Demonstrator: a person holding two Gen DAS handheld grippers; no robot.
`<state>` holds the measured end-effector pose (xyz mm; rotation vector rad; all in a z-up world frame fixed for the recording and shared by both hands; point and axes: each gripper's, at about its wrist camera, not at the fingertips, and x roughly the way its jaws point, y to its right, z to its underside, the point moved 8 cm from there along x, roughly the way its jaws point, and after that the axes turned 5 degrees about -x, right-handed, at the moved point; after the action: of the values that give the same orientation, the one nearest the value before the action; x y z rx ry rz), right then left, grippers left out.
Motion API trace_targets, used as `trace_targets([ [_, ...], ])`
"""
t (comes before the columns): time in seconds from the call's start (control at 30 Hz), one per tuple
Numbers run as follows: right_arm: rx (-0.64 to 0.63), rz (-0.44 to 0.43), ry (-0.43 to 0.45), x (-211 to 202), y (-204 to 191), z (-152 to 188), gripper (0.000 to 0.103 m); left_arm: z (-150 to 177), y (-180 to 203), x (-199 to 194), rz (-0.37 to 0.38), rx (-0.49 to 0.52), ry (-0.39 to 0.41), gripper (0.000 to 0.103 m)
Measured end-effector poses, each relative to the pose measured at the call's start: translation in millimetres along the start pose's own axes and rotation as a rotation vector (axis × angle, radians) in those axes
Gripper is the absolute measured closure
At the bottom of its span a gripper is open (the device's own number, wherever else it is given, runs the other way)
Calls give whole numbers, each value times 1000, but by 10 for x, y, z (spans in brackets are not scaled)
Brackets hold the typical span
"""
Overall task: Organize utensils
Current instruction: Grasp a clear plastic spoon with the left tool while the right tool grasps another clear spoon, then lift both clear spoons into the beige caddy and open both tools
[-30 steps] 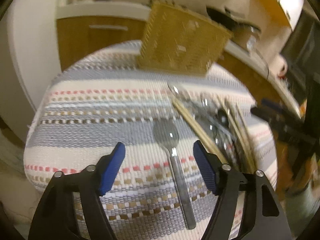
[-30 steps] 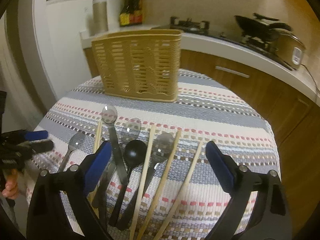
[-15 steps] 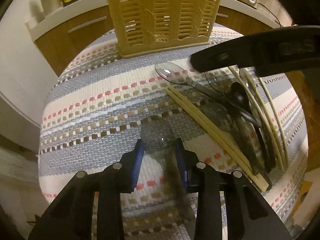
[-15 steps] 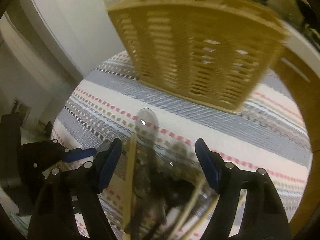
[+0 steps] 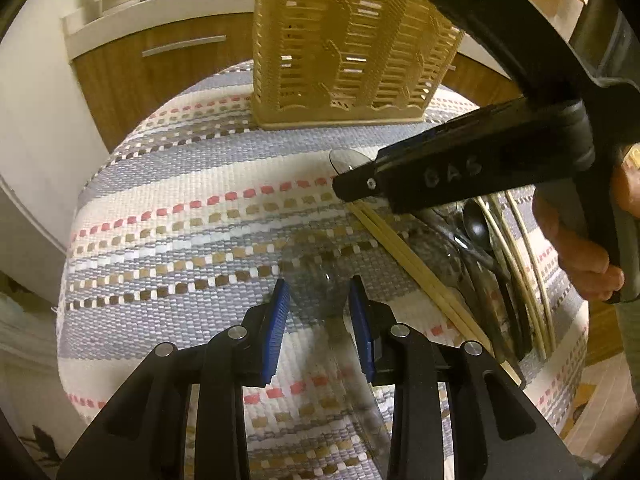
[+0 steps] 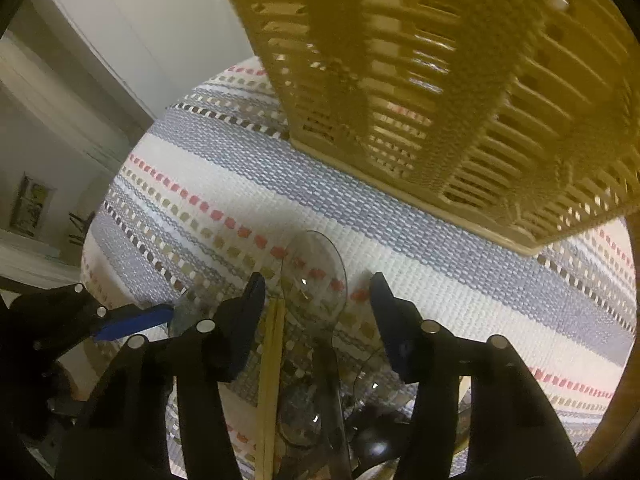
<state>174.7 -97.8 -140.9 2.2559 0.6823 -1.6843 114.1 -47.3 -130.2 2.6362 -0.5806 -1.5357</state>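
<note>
My left gripper has its blue pads narrowed onto a clear plastic spoon at lower centre of the left wrist view. The bowl sits between the pads and the handle runs back toward the bottom edge, so its long axis lies along the fingers, bowl toward the basket at top centre. Blur keeps me from confirming firm contact, but I judge it gripped.

My right gripper is partly open, its pads either side of a second clear spoon at centre of the right wrist view, holding nothing. That spoon points bowl-first toward the basket, handle running down toward the lower edge, just beside a chopstick lying nearly parallel.

I see two risks: closing the right fingers could catch the chopstick along with the spoon, and the slick bowl in my left pads could swivel or slip out on lifting.
</note>
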Motion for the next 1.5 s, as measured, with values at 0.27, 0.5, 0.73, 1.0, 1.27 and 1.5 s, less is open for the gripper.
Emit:
trace_targets([
  [0.27, -24, 14, 18, -36, -71, -2, 73, -27, -92, -120, 127, -65, 35, 75],
  [0.5, -20, 3, 34, -110, -34, 85, 73, -57, -238, -226, 170, -116, 63, 76],
  [0.73, -35, -51, 189, -539, -82, 117, 73, -119, -97, -573, 242, -102, 166, 103],
  [1.0, -35, -121, 437, -1190, -38, 315, 73, -223, 10, -723, 229, -66, 215, 103],
  [1.27, -4, -127, 410, -1183, 90, 407, 73, -78, 23, -262, 115, -26, 36, 63],
  [1.5, -2, -133, 377, -1056, 84, 424, 73, -126, 74, 72, -65, 48, -71, 58],
])
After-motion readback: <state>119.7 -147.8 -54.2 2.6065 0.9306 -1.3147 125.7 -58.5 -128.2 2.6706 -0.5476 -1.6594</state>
